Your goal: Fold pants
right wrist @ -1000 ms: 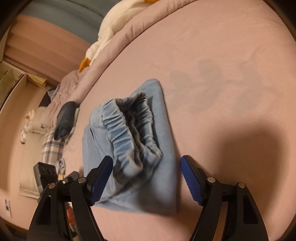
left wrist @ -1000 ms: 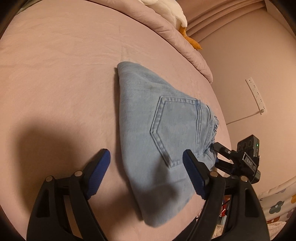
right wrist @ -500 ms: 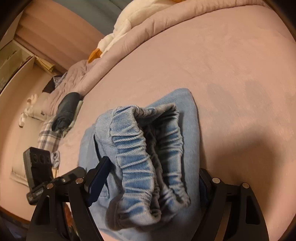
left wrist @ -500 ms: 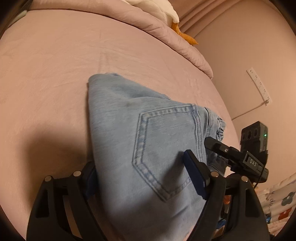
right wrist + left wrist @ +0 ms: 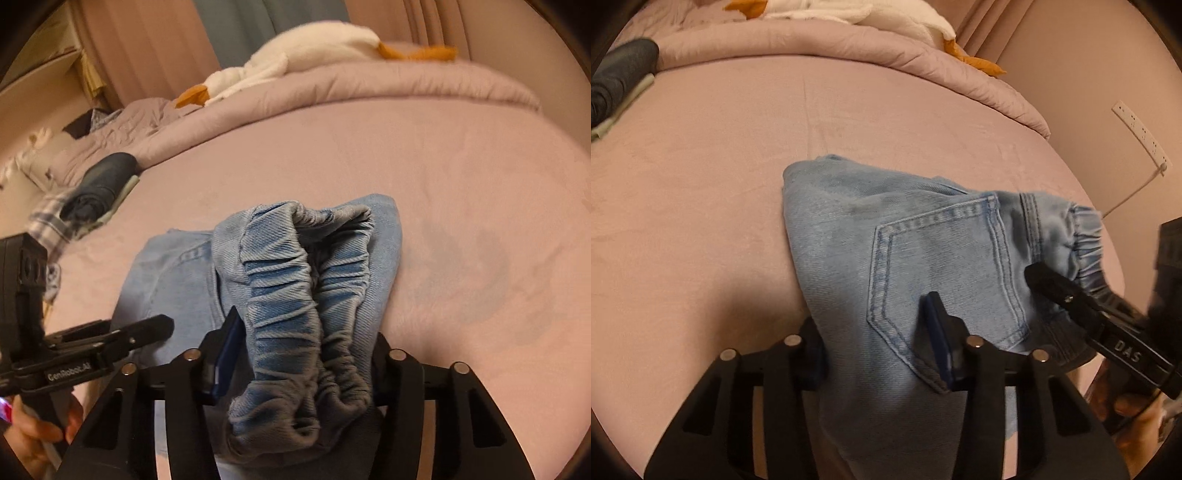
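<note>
Left wrist view: our left gripper, jaws just closing, clamps the folded jeans at the pink bed's near edge, so lift level; right wrist view: our right gripper, also closing, pinches the elastic waistband, keep both layers together.

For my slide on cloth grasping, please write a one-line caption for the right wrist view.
Right gripper closing on the elastic waistband of folded light-blue jeans on a pink bed.

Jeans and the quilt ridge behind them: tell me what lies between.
Only bare pink sheet between jeans and quilt ridge, shown in both wrist views.
</note>
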The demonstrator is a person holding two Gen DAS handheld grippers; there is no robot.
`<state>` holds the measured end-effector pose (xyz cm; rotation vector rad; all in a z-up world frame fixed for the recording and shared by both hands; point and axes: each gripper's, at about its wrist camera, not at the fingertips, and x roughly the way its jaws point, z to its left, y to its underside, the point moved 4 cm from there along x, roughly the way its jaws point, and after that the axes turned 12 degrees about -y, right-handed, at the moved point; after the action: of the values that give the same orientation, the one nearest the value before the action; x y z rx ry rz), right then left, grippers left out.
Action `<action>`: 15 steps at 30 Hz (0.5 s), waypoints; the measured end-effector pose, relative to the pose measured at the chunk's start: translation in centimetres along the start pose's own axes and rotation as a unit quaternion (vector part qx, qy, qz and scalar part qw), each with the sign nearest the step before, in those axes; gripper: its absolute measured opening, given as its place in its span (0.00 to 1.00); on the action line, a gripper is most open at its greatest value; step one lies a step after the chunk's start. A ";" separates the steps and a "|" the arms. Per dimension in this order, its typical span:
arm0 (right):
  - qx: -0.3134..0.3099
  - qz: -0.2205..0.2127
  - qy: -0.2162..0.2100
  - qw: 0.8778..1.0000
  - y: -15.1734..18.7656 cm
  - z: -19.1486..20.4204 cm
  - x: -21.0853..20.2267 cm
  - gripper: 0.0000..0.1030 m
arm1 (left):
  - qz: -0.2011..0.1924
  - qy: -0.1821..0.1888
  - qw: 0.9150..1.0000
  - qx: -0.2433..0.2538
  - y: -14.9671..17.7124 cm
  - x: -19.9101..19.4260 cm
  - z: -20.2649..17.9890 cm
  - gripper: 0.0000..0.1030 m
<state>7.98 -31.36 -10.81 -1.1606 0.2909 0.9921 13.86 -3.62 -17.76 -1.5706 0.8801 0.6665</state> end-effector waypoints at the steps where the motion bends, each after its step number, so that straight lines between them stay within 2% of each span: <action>1: -0.014 -0.007 0.008 1.000 -0.1 0.7 -0.5 0.52 | -0.003 -0.002 1.000 -0.001 0.1 -0.4 0.2 0.34; 7: -0.088 -0.026 0.022 0.996 0.1 4.8 -2.1 0.51 | -0.024 -0.019 0.999 -0.012 1.4 -3.0 1.9 0.30; 11: -0.113 -0.027 0.004 0.993 0.6 7.2 -2.5 0.51 | -0.052 -0.040 0.998 -0.020 2.6 -5.7 3.5 0.29; 15: -0.138 -0.018 -0.018 0.990 1.4 9.8 -2.2 0.50 | -0.058 -0.065 0.995 -0.040 3.7 -7.3 5.4 0.27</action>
<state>2.92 -23.96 -6.13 -1.3920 0.1049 1.0416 7.01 2.78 -14.82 -1.6178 0.6675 0.7179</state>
